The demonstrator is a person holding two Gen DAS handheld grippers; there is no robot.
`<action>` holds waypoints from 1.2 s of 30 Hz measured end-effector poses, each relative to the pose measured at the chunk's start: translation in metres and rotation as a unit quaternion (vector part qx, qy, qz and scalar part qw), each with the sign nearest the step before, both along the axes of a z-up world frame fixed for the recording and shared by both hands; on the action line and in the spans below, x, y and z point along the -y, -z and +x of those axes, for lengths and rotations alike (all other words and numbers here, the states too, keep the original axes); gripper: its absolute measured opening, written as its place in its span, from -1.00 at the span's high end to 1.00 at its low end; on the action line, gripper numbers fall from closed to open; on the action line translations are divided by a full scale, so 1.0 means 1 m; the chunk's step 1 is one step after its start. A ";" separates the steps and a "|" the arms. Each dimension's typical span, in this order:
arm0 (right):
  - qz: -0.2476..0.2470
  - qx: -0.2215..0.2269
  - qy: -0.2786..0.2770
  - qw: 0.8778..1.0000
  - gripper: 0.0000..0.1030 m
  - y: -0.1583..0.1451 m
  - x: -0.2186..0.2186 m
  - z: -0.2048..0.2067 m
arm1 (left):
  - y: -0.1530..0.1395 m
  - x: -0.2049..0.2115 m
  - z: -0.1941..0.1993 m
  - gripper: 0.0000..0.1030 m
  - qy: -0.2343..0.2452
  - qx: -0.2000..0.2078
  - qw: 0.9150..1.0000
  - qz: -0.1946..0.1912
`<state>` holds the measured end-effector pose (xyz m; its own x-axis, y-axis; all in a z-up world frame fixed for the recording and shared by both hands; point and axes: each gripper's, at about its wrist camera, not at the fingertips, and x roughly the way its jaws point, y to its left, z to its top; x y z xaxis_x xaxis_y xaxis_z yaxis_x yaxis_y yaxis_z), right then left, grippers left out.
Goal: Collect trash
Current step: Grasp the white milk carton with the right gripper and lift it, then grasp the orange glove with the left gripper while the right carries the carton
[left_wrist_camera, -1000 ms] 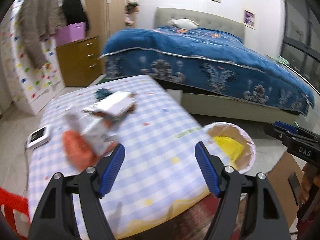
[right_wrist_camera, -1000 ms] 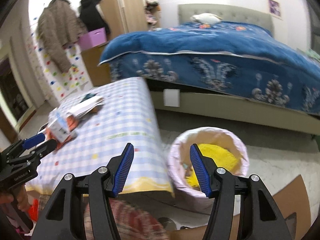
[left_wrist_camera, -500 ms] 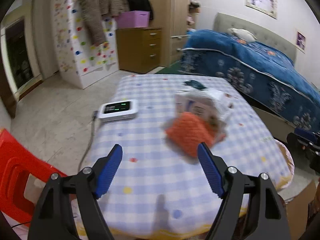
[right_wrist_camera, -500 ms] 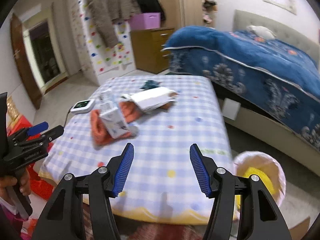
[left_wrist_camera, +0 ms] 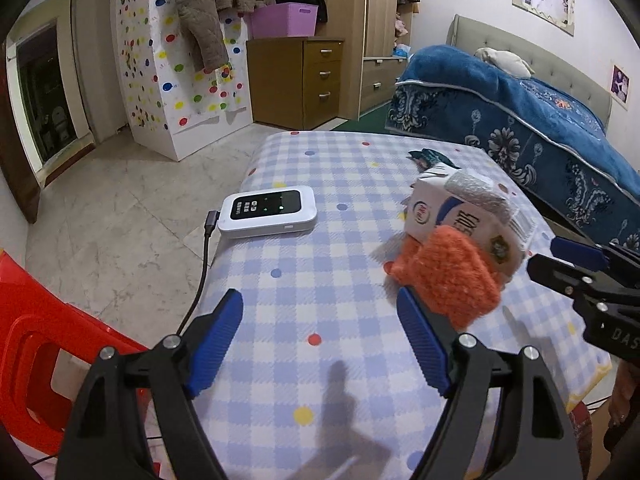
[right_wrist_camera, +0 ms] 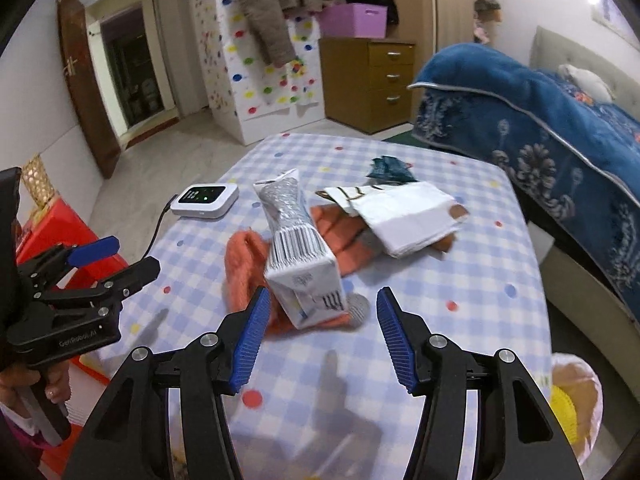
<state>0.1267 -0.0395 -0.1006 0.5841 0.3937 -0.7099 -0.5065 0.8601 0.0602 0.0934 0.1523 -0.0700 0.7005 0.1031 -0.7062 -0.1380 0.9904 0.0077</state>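
Nearest, the left gripper (left_wrist_camera: 320, 336) hangs over the near edge of the worktop (left_wrist_camera: 320, 280), which wears a blue-and-white checked cloth with coloured dots. Its jaws are opening and stand wide, with only bare cloth between them. The right gripper (right_wrist_camera: 320, 328) is tilted down at the same worktop from the right; its jaws are closing, at a middling width, and nothing is pressed between the blue pads. The near end of a crushed white drink carton (right_wrist_camera: 300, 272) sits just beyond and between its fingertips, not touching them.

That carton lies on an orange knitted cloth (right_wrist_camera: 244, 264), right of the worktop's middle. Just beyond it and to the right lies a flattened white paper wrapper (right_wrist_camera: 404, 216), overlapping the far part of the orange cloth, and past that a small crumpled dark teal scrap (right_wrist_camera: 390, 170). On the left side of the worktop rests a white device with a dark screen (left_wrist_camera: 268, 212), a cable running from it over the left edge.

On the floor at near right stands a pale bin (right_wrist_camera: 576, 404) with yellow contents. A red plastic stool (left_wrist_camera: 44, 348) stands at near left. Farther off are a bed with a blue cover (left_wrist_camera: 540, 128), a wooden drawer chest (left_wrist_camera: 304, 80) and a purple box (left_wrist_camera: 284, 20) on top of it.
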 end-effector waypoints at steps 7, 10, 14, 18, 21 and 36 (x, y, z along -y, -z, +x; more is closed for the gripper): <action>-0.012 -0.005 -0.014 1.000 0.17 0.010 -0.020 0.015 | 0.001 0.000 0.001 -0.52 0.003 -0.004 1.000 -0.009; -0.009 -0.001 -0.016 1.000 0.20 0.009 -0.020 0.011 | 0.000 0.004 -0.004 -0.52 0.010 -0.003 1.000 -0.010; 0.005 0.034 -0.007 0.999 0.28 -0.012 -0.004 -0.007 | -0.002 0.014 -0.008 -0.52 0.023 -0.003 1.000 -0.008; 0.019 0.062 0.027 0.998 0.28 -0.036 0.027 -0.021 | -0.004 0.030 -0.011 -0.54 0.040 -0.002 0.999 -0.009; 0.014 0.068 0.064 0.996 0.28 -0.043 0.054 -0.030 | -0.003 0.043 -0.012 -0.55 0.052 -0.006 0.999 -0.011; 0.005 0.042 0.157 0.987 0.27 -0.014 0.134 -0.051 | 0.030 0.054 0.015 -0.55 0.049 -0.051 0.997 0.020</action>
<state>0.0761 -0.1733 -0.0868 0.7352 0.1908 -0.6504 -0.2186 0.9750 0.0389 0.1085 0.0986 -0.1002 0.6329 0.0672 -0.7713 -0.0364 0.9977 0.0570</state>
